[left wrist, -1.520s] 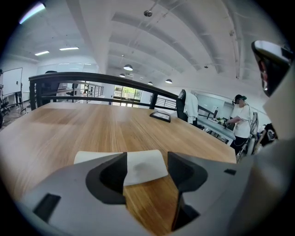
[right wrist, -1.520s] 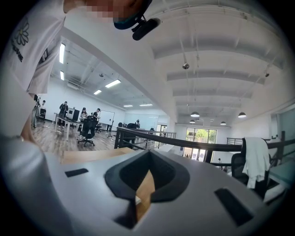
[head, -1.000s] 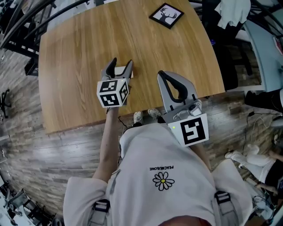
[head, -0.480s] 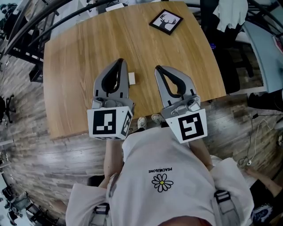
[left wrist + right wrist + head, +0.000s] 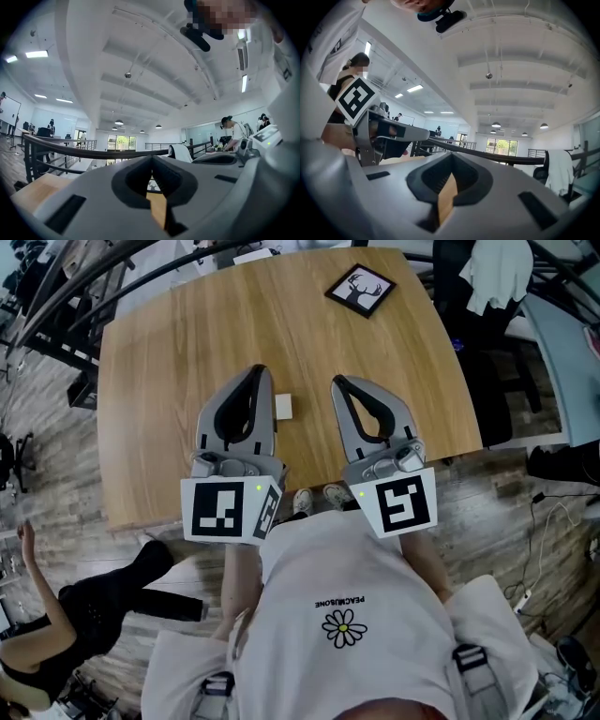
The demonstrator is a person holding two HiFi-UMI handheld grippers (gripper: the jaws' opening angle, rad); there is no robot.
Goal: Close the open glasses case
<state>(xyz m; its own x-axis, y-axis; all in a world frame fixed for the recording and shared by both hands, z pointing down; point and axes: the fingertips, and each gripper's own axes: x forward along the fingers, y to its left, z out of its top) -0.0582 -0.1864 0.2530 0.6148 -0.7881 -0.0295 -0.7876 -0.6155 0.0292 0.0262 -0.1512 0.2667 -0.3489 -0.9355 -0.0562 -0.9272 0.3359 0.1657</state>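
Pretty much done, by the looks of it: the small pale glasses case (image 5: 282,407) is seen lying flat, seemingly shut, on the wooden table (image 5: 159,362) between the left gripper (image 5: 258,372) and right gripper (image 5: 338,382). Both sets of jaws are pressed together, nothing held.

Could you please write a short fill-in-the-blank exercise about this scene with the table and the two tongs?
1. The framed picture at the far side of the table shows a ____.
2. The left tongs and the right tongs are both ____, with nothing held.
3. In the head view, the small pale case lies ____ the two tongs.
4. The table has a top of ____.

Missing words: deer; shut; between; wood
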